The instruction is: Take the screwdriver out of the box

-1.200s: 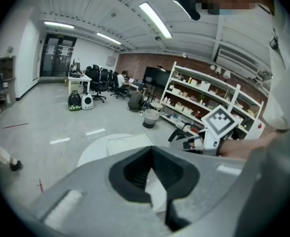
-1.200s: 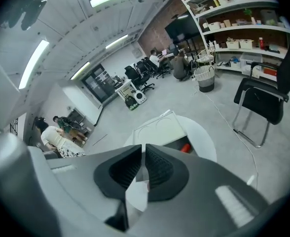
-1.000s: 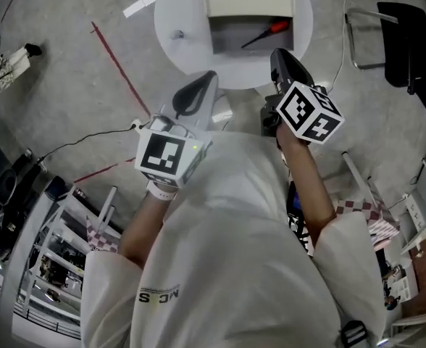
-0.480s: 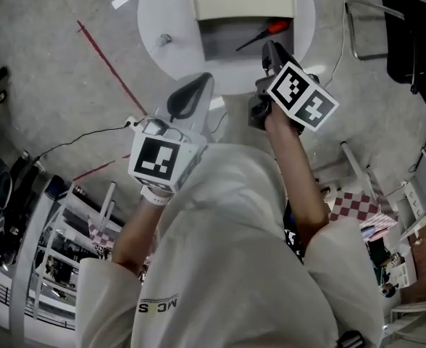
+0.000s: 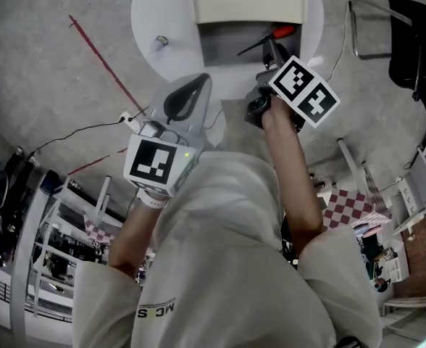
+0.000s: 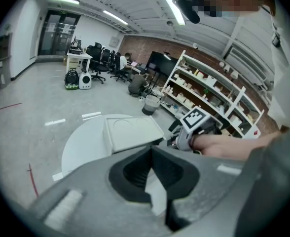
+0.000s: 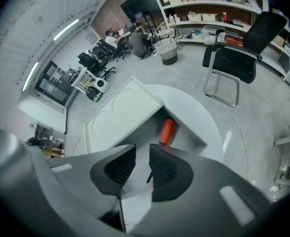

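Right arm stretched over the open box, left held back

My right gripper tilts steeply down, jaws opening on nothing (the shaft only shows beyond the gap). The screwdriver lies inside the box. My left gripper is closed and empty.

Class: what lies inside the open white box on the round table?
A red-handled screwdriver lies on the grey floor of the open white box. The right gripper, jaws opening and gripping nothing, covers part of the shaft.
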`<state>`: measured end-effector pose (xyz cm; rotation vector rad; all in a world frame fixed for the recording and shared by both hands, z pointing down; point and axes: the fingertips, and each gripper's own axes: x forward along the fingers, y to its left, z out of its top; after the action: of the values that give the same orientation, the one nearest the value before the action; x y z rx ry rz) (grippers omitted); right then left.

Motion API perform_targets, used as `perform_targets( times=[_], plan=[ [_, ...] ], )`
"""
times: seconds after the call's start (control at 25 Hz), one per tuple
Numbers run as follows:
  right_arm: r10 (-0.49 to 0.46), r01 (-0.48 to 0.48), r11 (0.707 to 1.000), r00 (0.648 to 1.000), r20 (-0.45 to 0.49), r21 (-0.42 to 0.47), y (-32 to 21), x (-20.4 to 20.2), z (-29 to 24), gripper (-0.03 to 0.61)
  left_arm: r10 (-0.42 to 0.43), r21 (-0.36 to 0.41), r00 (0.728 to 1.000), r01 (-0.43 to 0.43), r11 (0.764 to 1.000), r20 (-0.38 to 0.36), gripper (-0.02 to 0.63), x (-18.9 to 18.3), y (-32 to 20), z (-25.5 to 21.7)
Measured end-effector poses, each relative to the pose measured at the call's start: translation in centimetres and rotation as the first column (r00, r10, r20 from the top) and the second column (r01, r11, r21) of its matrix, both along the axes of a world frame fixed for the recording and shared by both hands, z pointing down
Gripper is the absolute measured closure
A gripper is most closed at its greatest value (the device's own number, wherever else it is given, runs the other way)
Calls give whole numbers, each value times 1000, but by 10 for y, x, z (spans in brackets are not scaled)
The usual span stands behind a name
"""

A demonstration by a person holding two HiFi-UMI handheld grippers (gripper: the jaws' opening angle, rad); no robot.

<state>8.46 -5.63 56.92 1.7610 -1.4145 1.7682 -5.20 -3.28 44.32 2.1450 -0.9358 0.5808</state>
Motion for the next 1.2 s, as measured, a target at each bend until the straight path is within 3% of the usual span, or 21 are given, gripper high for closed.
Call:
perform_targets(
  times=[0.76, 1.2],
  plan=[
    [126, -123, 972, 992, 5, -203, -11, -3, 71, 480, -34, -53, 999, 34, 998, -11, 612, -9, -27, 40],
    [204, -194, 950, 979, 17, -244, -15, 6, 79, 482, -12, -66, 1000, 12, 998, 5, 612, 5, -27, 45]
  ],
)
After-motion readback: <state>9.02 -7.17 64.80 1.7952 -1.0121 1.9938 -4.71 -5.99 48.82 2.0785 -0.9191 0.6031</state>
